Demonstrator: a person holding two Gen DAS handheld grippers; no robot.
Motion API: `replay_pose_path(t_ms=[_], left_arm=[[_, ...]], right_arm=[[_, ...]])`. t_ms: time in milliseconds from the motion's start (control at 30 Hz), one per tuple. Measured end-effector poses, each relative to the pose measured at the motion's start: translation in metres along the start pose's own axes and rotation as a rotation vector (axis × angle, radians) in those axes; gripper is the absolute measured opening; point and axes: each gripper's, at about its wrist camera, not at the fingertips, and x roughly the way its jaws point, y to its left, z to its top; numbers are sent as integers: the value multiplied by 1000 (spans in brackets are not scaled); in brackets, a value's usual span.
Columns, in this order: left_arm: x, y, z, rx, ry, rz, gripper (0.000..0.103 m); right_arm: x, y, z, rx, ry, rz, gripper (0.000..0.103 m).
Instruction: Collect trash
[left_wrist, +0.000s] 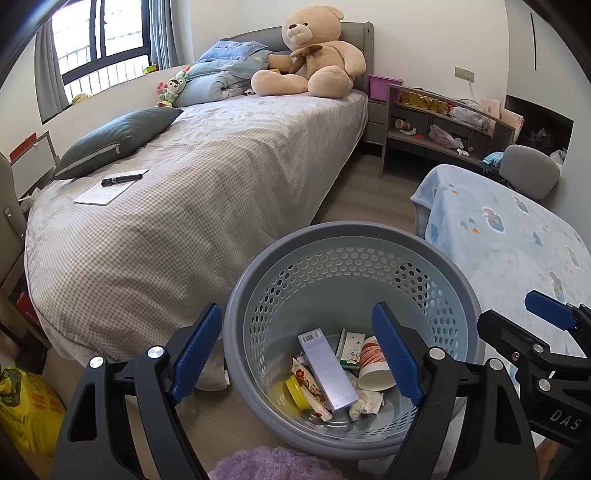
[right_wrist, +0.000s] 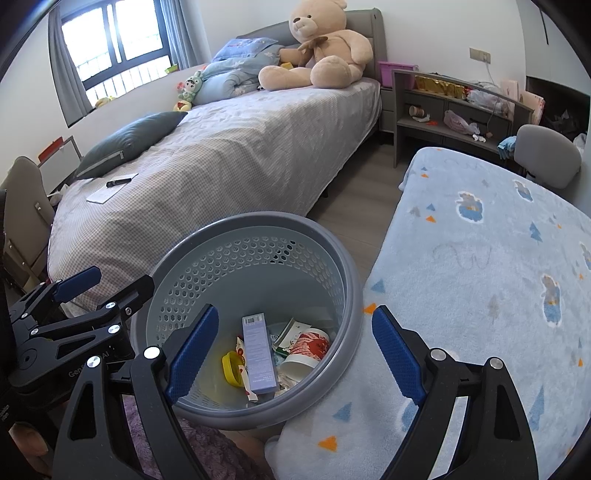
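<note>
Two tools gaping empty, left tool (left_wrist: 297, 350), right tool (right_wrist: 295, 350), basket (left_wrist: 240, 314) trash half-hidden (labels unreadable)

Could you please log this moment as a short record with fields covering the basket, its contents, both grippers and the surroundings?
basket: grey perforated basket on the floor between bed and blue blanket
contents: purple box, paper cup, yellow lid, crumpled tissue, wrappers
left gripper: jaws open, empty, over the basket
right gripper: jaws open, empty
on bed: teddy bear, grey pillow, pen on paper
</note>
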Motion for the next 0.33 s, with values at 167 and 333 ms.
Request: replay_pose_path(t_ms=[167,333], left_arm=[[0,-1,0,0,1,1,80],[0,1,-1,-3,3,1,80]], right_arm=[[0,0,0,2,-2,0,84],[0,0,0,0,-1,1,84]])
